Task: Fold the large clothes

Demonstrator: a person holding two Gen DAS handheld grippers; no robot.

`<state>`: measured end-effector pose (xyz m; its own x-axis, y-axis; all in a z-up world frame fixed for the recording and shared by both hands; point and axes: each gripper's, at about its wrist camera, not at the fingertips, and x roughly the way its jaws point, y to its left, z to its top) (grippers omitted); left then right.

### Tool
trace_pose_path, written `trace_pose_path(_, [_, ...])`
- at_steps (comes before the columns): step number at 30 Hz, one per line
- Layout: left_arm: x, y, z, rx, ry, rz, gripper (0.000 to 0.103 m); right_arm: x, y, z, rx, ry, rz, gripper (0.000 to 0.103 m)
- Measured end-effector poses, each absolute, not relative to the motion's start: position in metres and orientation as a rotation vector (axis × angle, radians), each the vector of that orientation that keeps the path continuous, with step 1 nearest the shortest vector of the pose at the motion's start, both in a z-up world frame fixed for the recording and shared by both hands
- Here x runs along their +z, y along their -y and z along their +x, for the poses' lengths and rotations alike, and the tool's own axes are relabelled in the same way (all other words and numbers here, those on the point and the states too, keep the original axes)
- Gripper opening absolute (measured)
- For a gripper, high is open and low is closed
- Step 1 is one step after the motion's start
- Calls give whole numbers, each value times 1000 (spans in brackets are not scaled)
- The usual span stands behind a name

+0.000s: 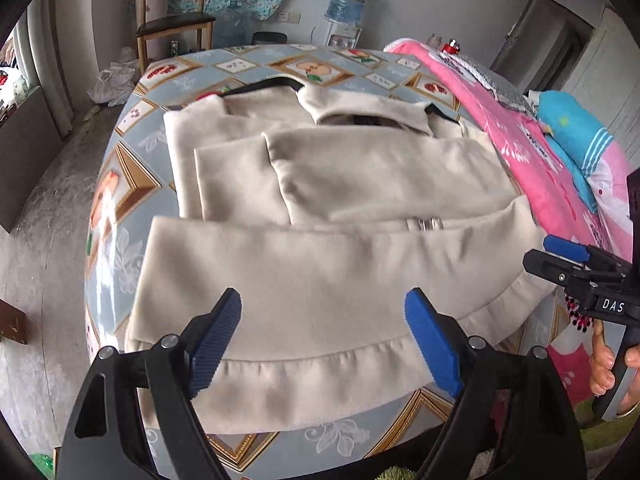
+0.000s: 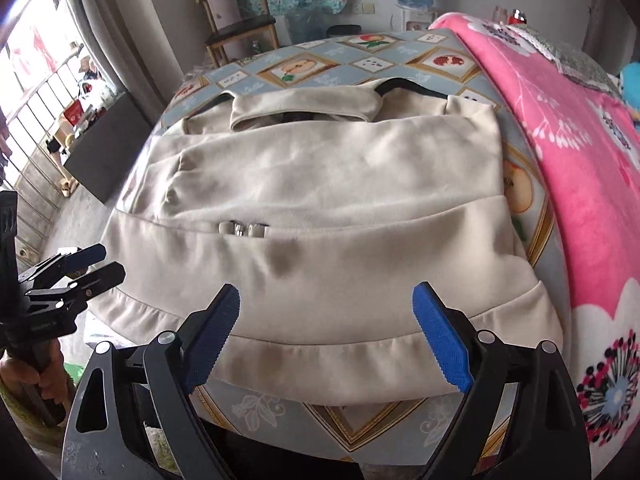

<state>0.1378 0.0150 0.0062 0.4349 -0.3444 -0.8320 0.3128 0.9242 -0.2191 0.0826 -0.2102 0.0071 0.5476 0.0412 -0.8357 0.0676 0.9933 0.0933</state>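
Beige jacket lying part-folded on the bed, both grippers hovering spread, next needing hem pinches.

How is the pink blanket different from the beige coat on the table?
The pink blanket is bright pink with flower prints; the beige coat is plain, with small metal clasps. The blanket lies heaped along the table's right side, while the coat is spread flat in the middle, its sleeves folded in. Both are soft cloth resting on the patterned tablecloth, and neither gripper holds either one.
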Motion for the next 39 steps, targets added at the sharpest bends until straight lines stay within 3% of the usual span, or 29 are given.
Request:
trace_pose_path(7, [-28, -4, 139, -335, -1099, 71, 82, -18, 189, 87, -18, -1049, 78, 90])
trace_pose_path(18, [-30, 3, 139, -312, -1095, 102, 89, -47, 195, 95, -9, -1108, 91, 93])
trace_pose_path(39, [-33, 6, 141, -322, -1104, 100, 96, -50, 195, 99, -8, -1124, 104, 96])
